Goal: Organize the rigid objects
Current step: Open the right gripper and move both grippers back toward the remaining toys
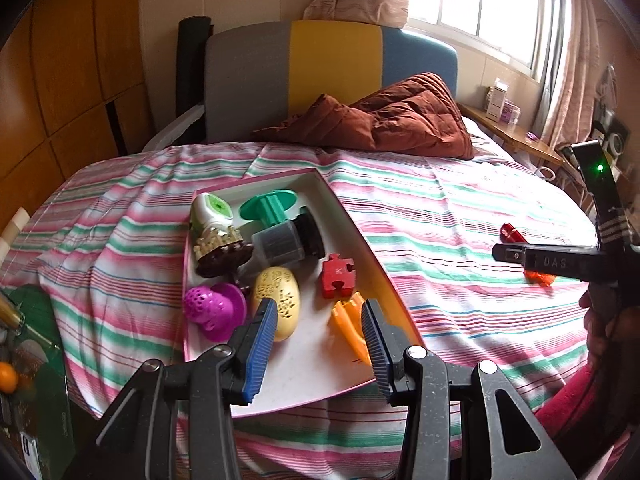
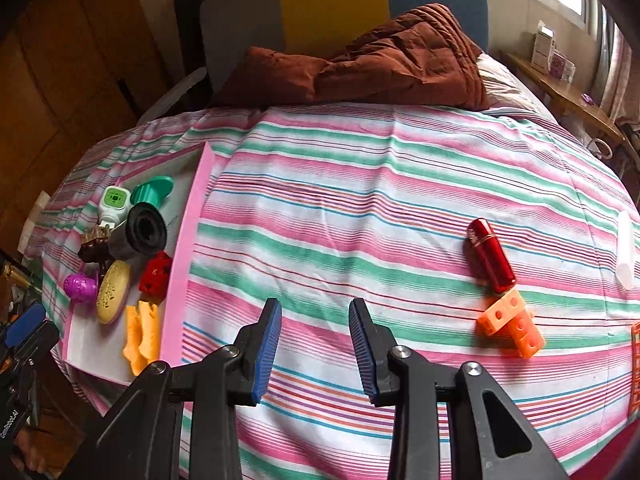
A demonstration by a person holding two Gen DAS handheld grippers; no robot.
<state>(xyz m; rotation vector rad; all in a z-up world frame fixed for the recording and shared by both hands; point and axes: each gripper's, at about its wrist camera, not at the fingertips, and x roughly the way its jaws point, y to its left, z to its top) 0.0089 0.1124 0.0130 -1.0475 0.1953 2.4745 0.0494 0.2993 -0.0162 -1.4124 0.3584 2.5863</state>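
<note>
A pink-rimmed tray (image 1: 372,256) with a white floor lies on the striped bed. It holds a green spool (image 1: 268,204), a grey and black cylinder (image 1: 288,242), a red puzzle piece (image 1: 336,276), a yellow perforated egg (image 1: 276,300), a purple piece (image 1: 214,310), an orange piece (image 1: 350,328) and others. My left gripper (image 1: 320,344) hovers open over the tray's near end with nothing between its fingers. My right gripper (image 2: 315,344) is open and empty above bare sheet. To its right lie a red capsule (image 2: 490,256) and an orange block piece (image 2: 512,328).
A brown quilt (image 2: 380,60) is bunched at the head of the bed, before a grey, yellow and blue headboard (image 1: 332,64). A white object (image 2: 626,248) and an orange grid piece (image 2: 635,364) lie at the sheet's right edge. A wooden shelf (image 2: 572,96) runs under the window.
</note>
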